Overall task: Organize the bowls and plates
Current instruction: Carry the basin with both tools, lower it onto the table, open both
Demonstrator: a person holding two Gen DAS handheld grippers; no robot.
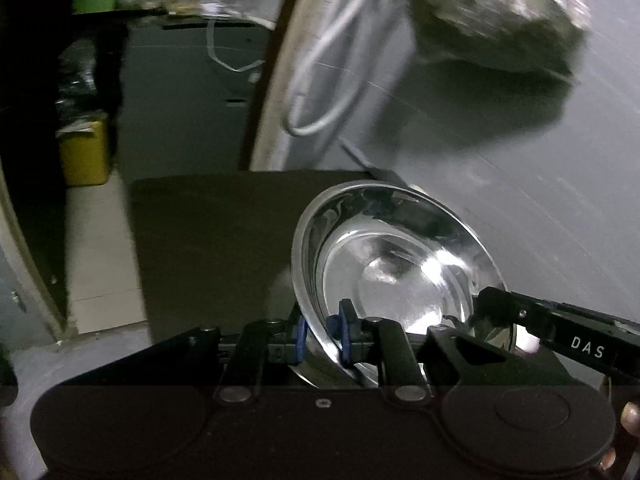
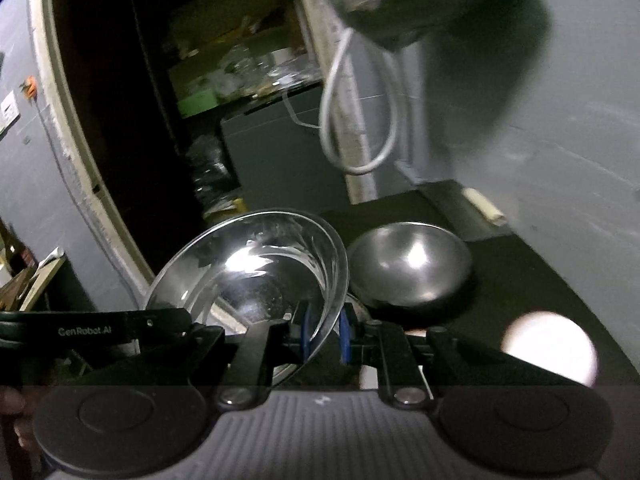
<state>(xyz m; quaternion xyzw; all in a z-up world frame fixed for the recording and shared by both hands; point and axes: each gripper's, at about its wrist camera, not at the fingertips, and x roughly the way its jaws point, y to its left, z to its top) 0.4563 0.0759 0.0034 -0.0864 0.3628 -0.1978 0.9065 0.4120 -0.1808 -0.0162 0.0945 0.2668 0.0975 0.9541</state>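
A clear glass bowl [image 1: 396, 264] is held tilted between both grippers above a dark table [image 1: 208, 232]. My left gripper [image 1: 322, 338] is shut on the bowl's rim at its left side. My right gripper [image 2: 325, 334] is shut on the same glass bowl [image 2: 256, 272] at its right rim; its black body shows in the left wrist view [image 1: 560, 328]. A steel bowl [image 2: 408, 268] lies upside down on the dark table [image 2: 540, 280] just right of the glass bowl. A white round object [image 2: 550, 346] lies near the right front.
A grey wall [image 1: 520, 200] stands behind the table, with a white cable loop [image 1: 328, 80] and a dark bag [image 1: 496, 20] hanging on it. A dark doorway [image 2: 120, 100] with cluttered shelves opens to the left. A yellow box [image 1: 84, 152] sits on the floor.
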